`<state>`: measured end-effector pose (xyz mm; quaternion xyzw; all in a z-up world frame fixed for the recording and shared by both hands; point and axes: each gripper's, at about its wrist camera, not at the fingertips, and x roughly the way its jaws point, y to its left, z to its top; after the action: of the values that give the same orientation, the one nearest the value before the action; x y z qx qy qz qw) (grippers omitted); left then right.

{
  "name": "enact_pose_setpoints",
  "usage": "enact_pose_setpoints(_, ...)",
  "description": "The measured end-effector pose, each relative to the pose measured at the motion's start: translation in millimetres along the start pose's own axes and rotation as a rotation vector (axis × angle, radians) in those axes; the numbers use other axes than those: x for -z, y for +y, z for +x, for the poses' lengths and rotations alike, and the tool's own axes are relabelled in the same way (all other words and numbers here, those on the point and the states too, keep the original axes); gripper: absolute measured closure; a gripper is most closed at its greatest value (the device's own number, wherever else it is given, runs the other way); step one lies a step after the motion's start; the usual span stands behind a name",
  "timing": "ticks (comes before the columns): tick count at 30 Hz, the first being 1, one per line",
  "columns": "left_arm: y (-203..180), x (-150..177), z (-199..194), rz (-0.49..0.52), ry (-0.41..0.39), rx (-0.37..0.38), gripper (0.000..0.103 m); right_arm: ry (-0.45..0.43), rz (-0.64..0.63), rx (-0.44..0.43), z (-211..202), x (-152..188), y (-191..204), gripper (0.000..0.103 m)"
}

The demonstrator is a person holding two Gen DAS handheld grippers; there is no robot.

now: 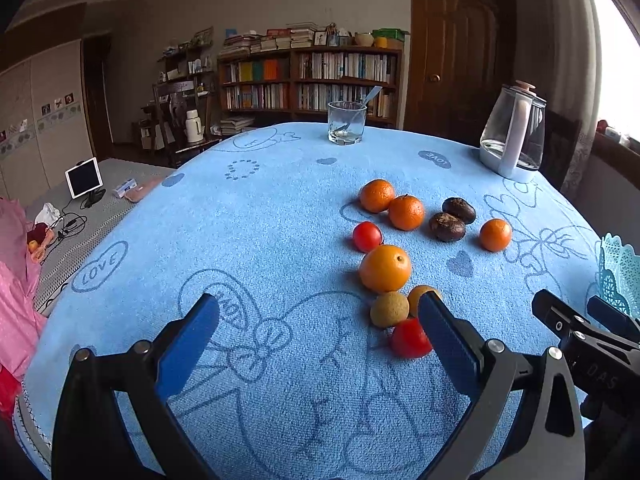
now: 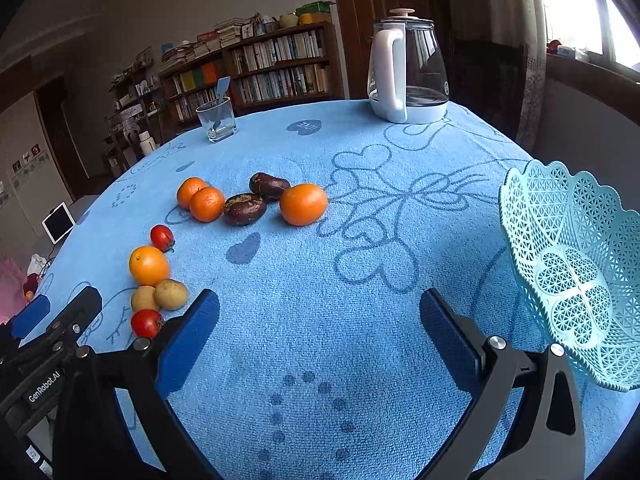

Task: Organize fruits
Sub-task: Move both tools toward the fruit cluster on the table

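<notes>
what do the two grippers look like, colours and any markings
Both the left gripper and the right gripper have black angular frames, silver bolts and flat blue pads on the fingers. The left body reads GenRobot.AI in white; the right shows faint letters DAS. No cables or sleeves show.

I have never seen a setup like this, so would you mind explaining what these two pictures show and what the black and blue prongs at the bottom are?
Each picture comes from a fisheye camera mounted on a hand-held gripper, a tool a person carries, one in each hand. The prongs are each gripper's two fingers with blue pads. One picture looks along the left gripper, the other along the right gripper. Both are open and hold nothing.

They look over a table with a blue cloth. On it lie loose fruits: oranges such as this one, small red tomatoes, two dark brown fruits, and two small tan ones. A lacy turquoise basket stands by the right gripper, with no fruit visible in it. Farther back are a glass and a kettle.
</notes>
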<state>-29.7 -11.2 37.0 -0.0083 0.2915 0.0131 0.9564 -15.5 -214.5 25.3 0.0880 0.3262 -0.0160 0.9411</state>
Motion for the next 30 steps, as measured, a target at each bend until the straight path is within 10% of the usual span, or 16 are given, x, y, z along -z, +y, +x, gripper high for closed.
enact_pose_setpoints(30,0.5,0.7,2.4,-0.001,0.018,0.000,0.005,0.003,0.024,-0.002,-0.1,-0.6,-4.8,0.002)
